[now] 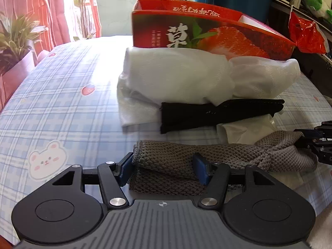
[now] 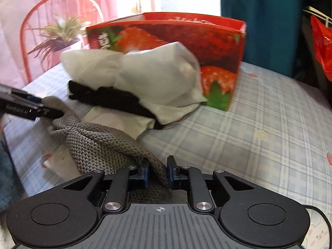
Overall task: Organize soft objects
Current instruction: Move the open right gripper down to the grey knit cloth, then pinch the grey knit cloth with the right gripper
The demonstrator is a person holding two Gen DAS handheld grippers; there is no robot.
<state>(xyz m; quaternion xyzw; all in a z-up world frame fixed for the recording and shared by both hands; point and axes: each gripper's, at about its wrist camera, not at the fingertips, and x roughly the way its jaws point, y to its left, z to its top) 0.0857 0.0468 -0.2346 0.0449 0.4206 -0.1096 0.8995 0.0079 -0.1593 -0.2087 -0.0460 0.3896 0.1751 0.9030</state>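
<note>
Box [image 1: 186, 35] standing at back on bedsheet [image 1: 62, 108]; cloth pile [image 1: 176, 76] lying just in front, touching it. Knit cloth [image 1: 186, 155] lying nearest, w/ glove [image 1: 207, 114] sitting btwn them.

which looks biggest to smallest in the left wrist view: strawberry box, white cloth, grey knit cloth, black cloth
1. strawberry box, though it is partly hidden.
2. white cloth, close to the box, so unsure.
3. grey knit cloth, nearest the camera, which inflates it.
4. black cloth.
</note>
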